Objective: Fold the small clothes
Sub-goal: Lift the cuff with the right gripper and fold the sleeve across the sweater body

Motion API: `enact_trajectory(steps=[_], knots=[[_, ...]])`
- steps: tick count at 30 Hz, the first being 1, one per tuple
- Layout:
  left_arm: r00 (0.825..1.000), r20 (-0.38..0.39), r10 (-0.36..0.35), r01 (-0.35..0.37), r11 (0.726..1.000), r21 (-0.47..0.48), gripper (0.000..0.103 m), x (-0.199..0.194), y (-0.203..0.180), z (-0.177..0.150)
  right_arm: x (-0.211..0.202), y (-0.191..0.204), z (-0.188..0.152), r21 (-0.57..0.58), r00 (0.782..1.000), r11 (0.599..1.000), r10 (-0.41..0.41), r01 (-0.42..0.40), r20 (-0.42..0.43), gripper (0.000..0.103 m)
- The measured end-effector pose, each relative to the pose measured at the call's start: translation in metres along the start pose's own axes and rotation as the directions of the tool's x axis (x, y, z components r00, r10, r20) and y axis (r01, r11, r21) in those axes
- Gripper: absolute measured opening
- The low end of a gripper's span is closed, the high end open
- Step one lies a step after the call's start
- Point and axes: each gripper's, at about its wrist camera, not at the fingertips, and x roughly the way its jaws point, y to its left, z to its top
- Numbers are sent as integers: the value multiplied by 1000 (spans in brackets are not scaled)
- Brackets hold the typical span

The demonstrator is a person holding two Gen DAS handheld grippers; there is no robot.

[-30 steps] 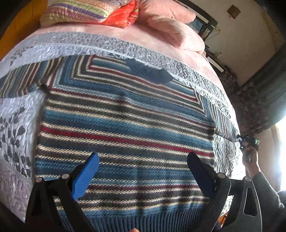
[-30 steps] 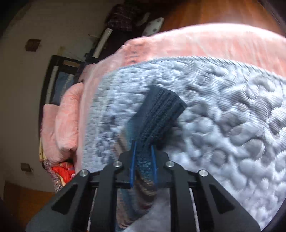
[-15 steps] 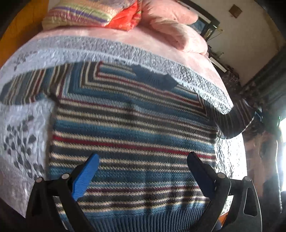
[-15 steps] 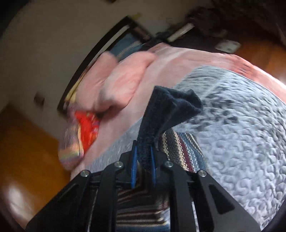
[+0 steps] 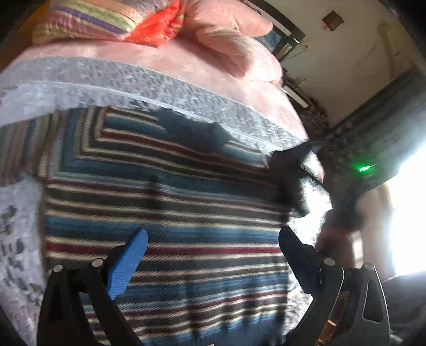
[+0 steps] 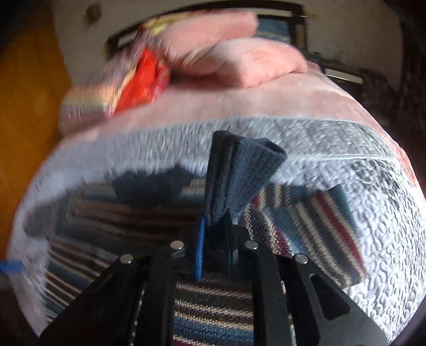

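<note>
A striped knit sweater (image 5: 165, 202) in blue, red, cream and dark bands lies flat on a grey quilted bedspread (image 5: 159, 85). My left gripper (image 5: 213, 239) hovers open above its lower half, nothing between the blue pads. In the right wrist view my right gripper (image 6: 215, 239) is shut on the dark blue ribbed cuff (image 6: 237, 173) of the right sleeve, and the striped sleeve (image 6: 314, 226) trails back over the sweater's body (image 6: 127, 221). The left wrist view shows that lifted sleeve as a dark blur (image 5: 290, 175) at the sweater's right edge.
Pink pillows (image 5: 239, 48) and a striped and red cushion (image 5: 111, 21) lie at the head of the bed. A pink blanket (image 6: 239, 103) shows beyond the quilt. A person's hand (image 5: 338, 239) is at the right bed edge, beside a bright window.
My right gripper has lifted the right sleeve by its cuff and carried it inward over the sweater's body. My left gripper stays open above the hem.
</note>
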Motion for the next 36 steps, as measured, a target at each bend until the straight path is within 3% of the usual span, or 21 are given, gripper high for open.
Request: enact_trajectory(steps=[4, 8, 11, 15, 19, 22, 27, 29, 31, 34, 36], knots=[[998, -57, -35, 34, 999, -18, 99, 36, -1, 14, 43, 32, -29, -133, 995, 989, -70, 61, -67, 12], [991, -117, -64, 57, 996, -63, 99, 77, 1, 27, 64, 45, -59, -205, 988, 977, -88, 60, -130, 29], [982, -157, -103, 86, 990, -112, 99, 105, 1, 35, 52, 43, -72, -202, 993, 979, -59, 37, -104, 41], [965, -197, -170, 125, 967, -221, 99, 145, 4, 43, 12, 17, -94, -3, 998, 1000, 27, -27, -49, 44], [937, -246, -248, 161, 931, -327, 99, 189, 0, 43, -15, 7, -128, 195, 992, 973, 122, -122, 16, 45], [935, -253, -249, 150, 923, -353, 99, 214, -10, 43, -22, 4, -155, 300, 984, 937, 165, -177, 67, 46], [956, -223, -190, 92, 917, -387, 95, 232, -9, 52, -21, 3, -159, 299, 974, 928, 202, -223, 97, 46], [960, -231, -157, 57, 920, -388, 71, 236, -8, 56, -18, -1, -165, 331, 972, 914, 216, -235, 93, 46], [961, -272, -46, -52, 938, -343, 20, 240, -6, 60, -18, -4, -166, 344, 970, 907, 222, -242, 99, 46], [962, -272, -37, -58, 940, -335, 10, 237, -2, 65, -18, -1, -165, 339, 967, 906, 231, -255, 110, 46], [969, -246, -27, -50, 952, -301, 9, 225, -5, 71, -18, 1, -167, 331, 966, 908, 234, -257, 107, 46]])
